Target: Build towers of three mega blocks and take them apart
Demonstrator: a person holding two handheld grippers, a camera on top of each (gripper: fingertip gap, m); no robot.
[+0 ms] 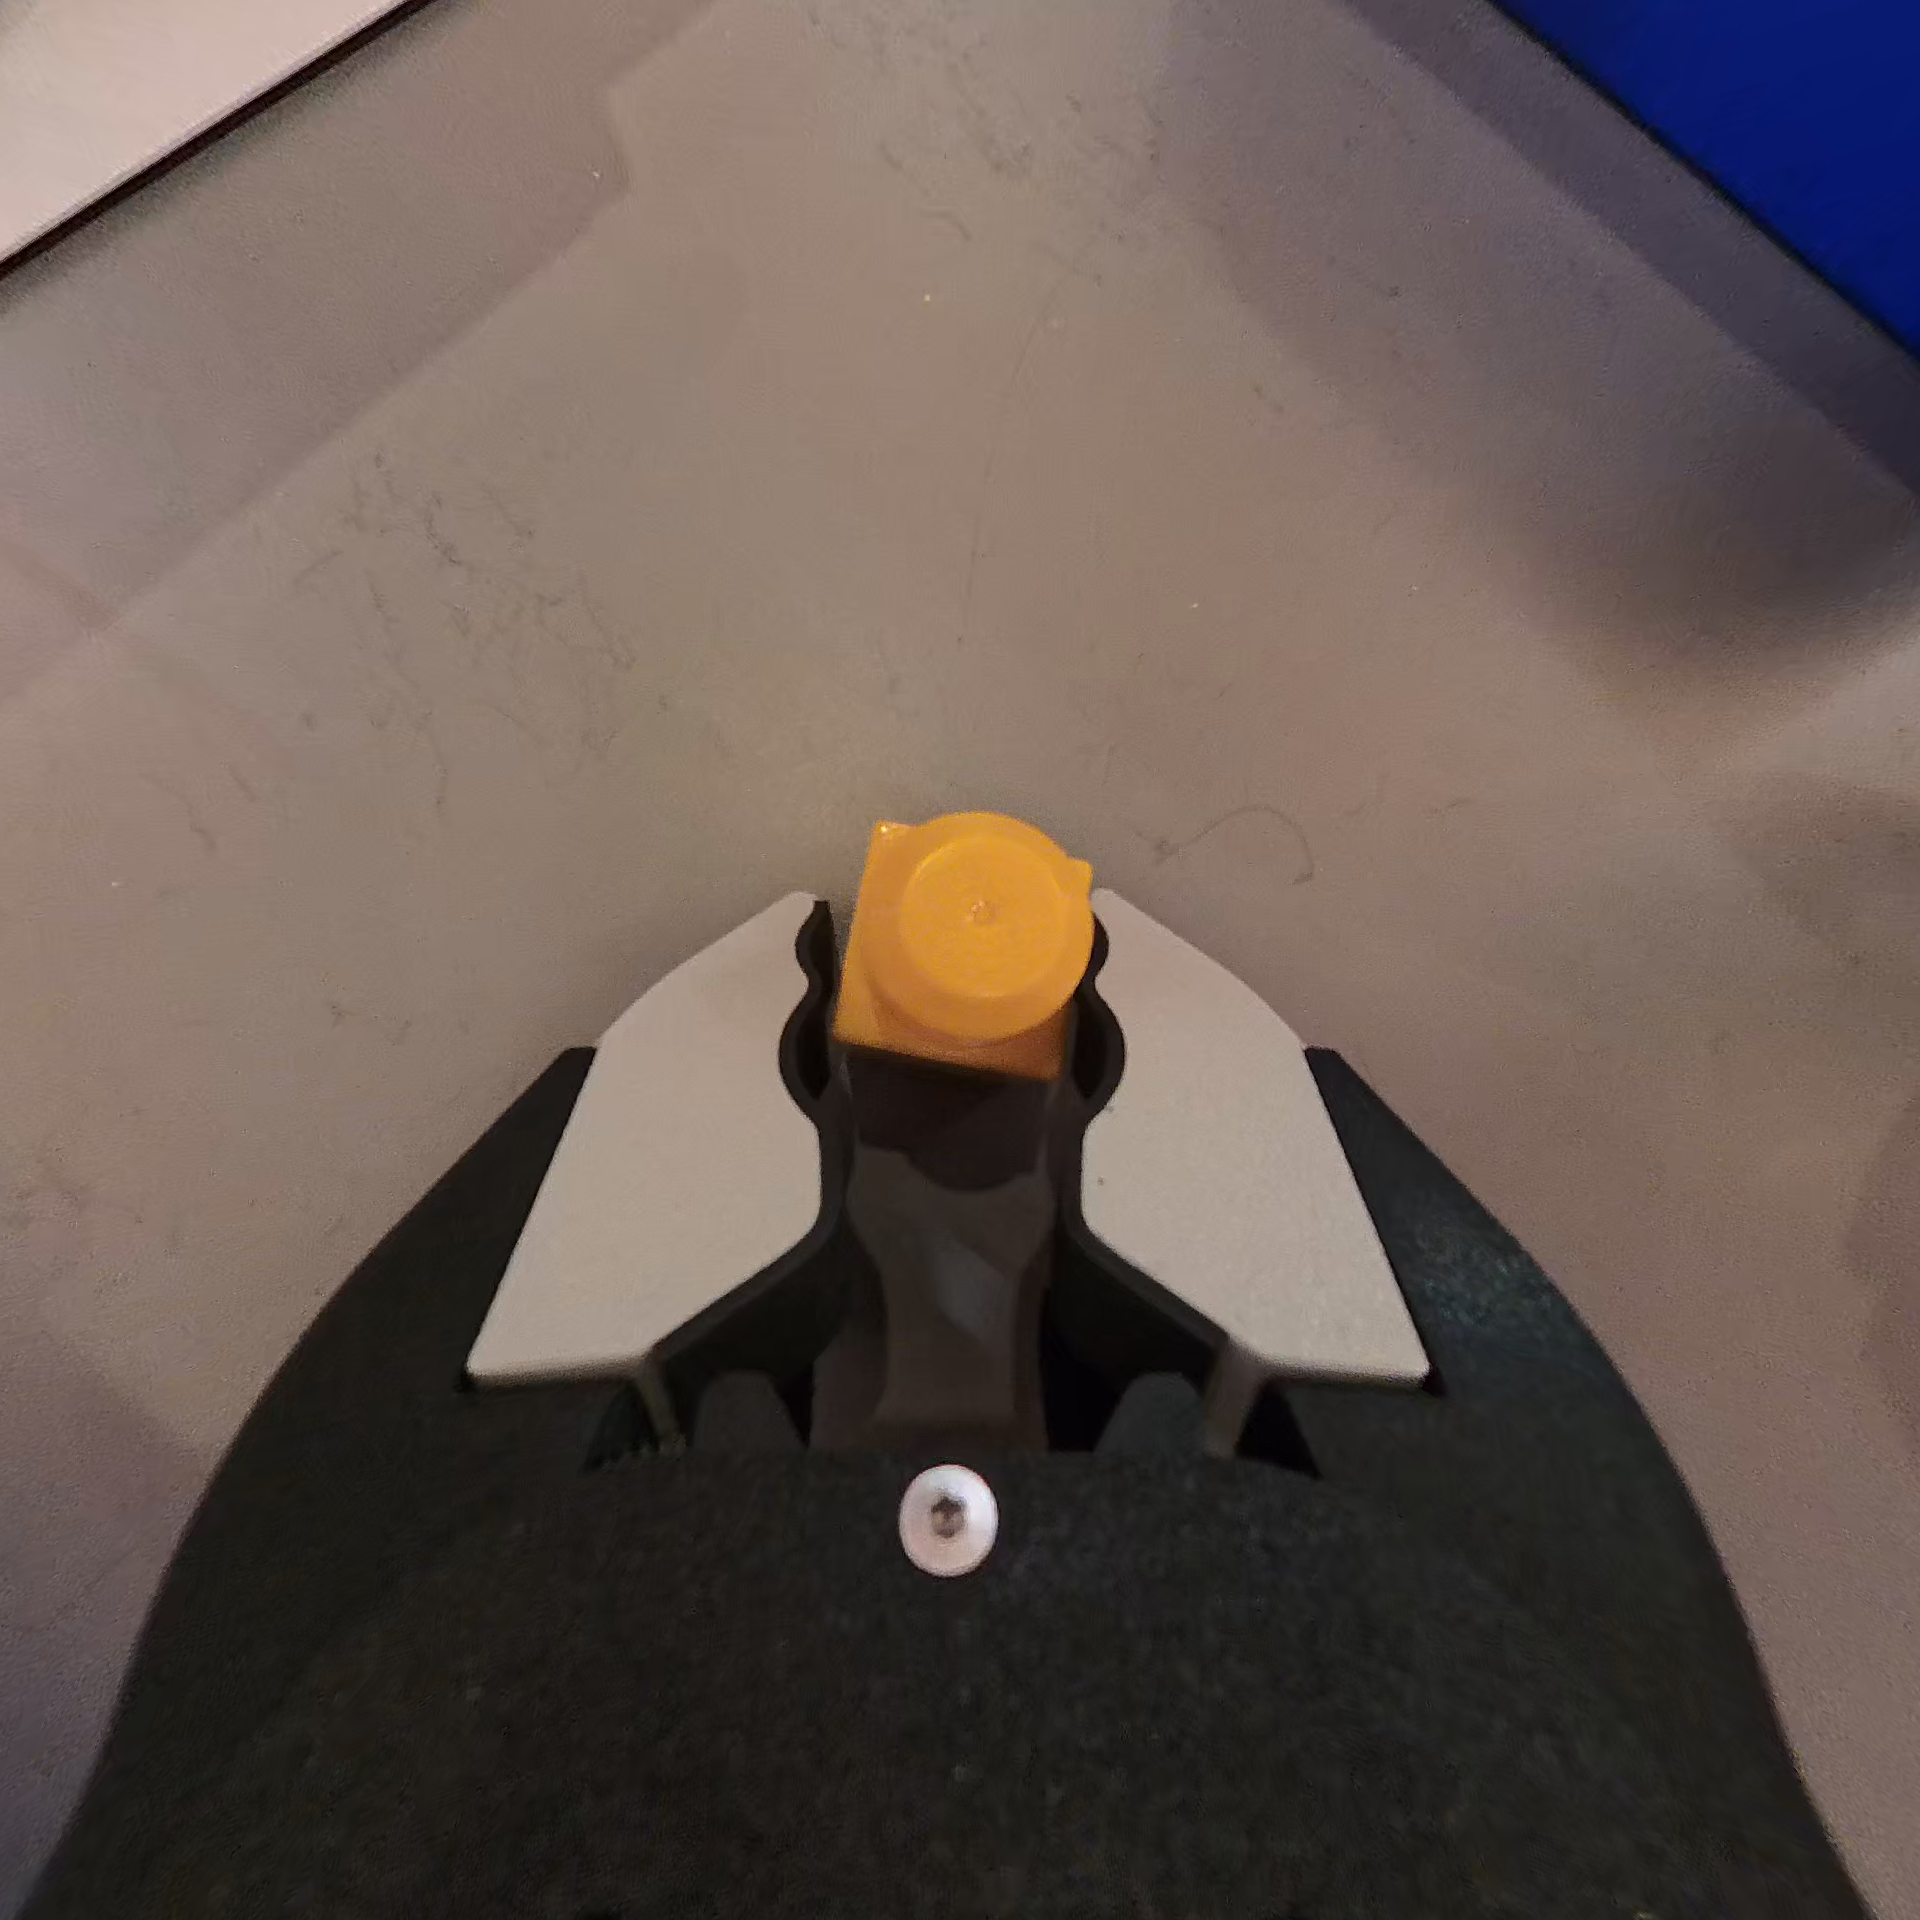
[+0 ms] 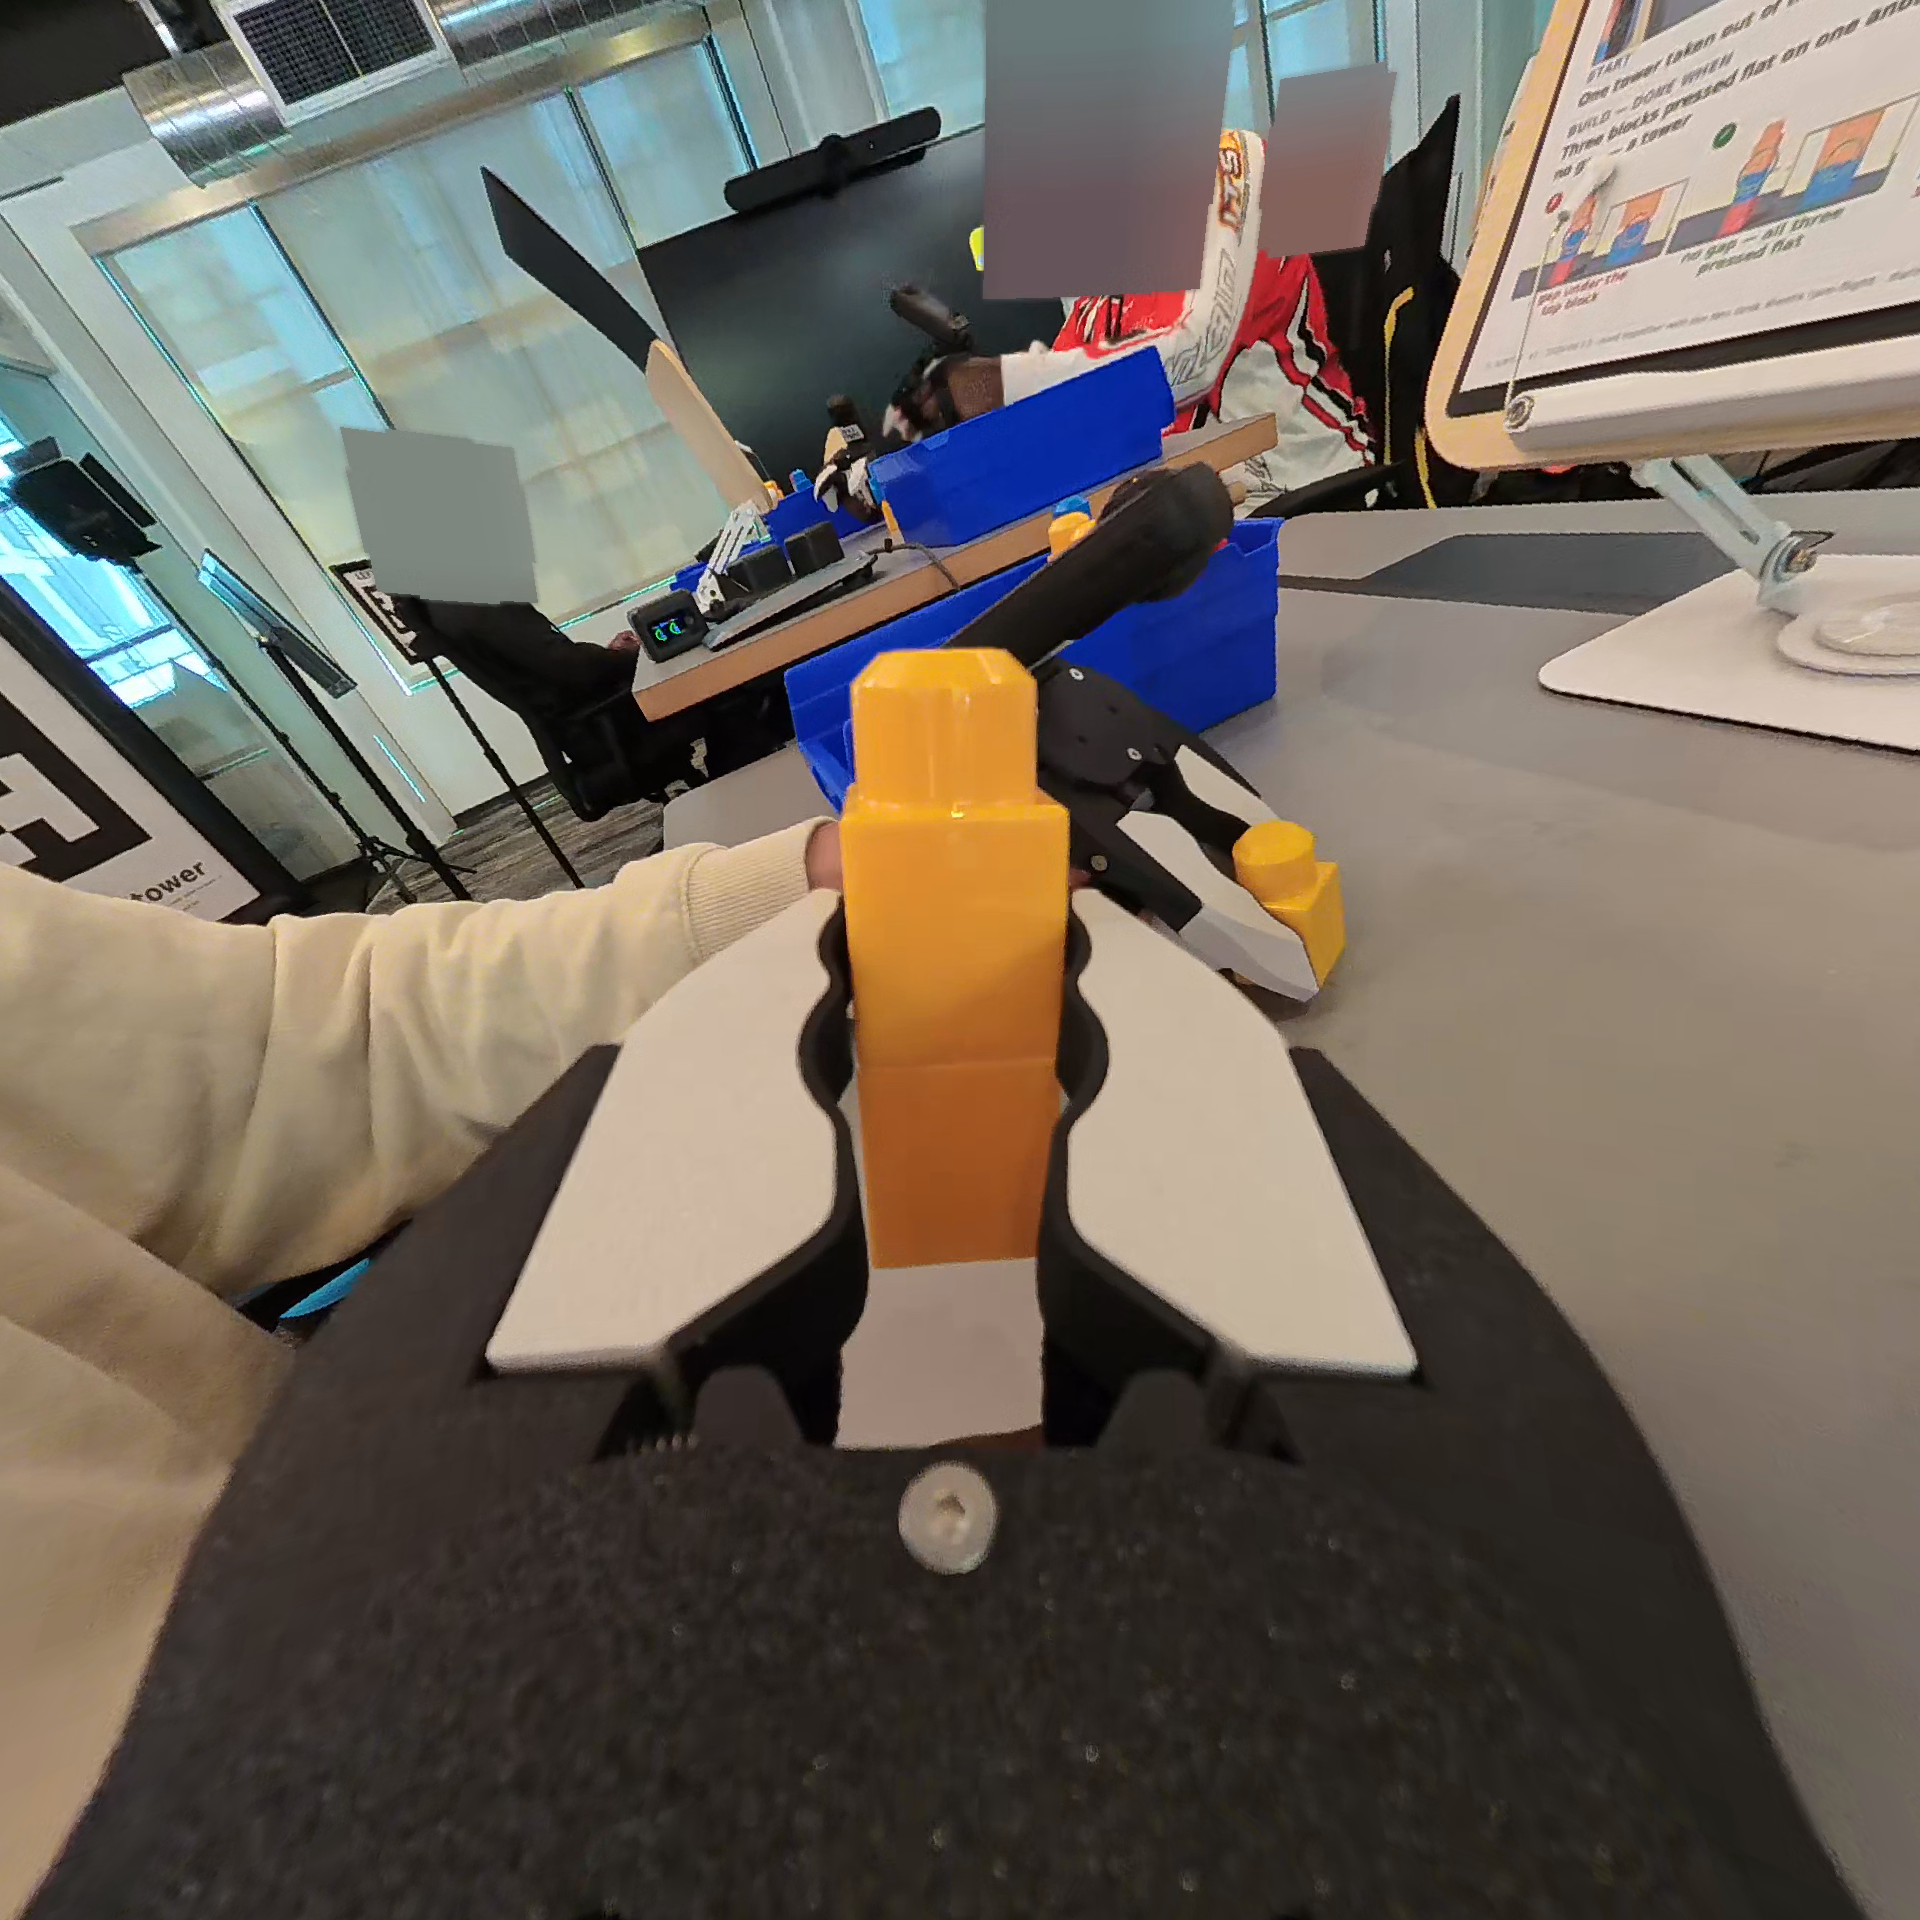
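In the right wrist view my right gripper is shut on a stack of two orange mega blocks, stud end pointing away from me, held above the grey table. Farther right, my left gripper points down at a single orange block that stands on the table between its fingertips. In the left wrist view that orange block sits stud-up, slightly turned, between the fingers of the left gripper. A thin dark gap shows beside the left pad; the jaws stand open around it.
A blue bin stands behind the left gripper; its corner shows in the left wrist view. A tablet stand with an instruction sheet is at the far right. A person's cream sleeve reaches in from the left.
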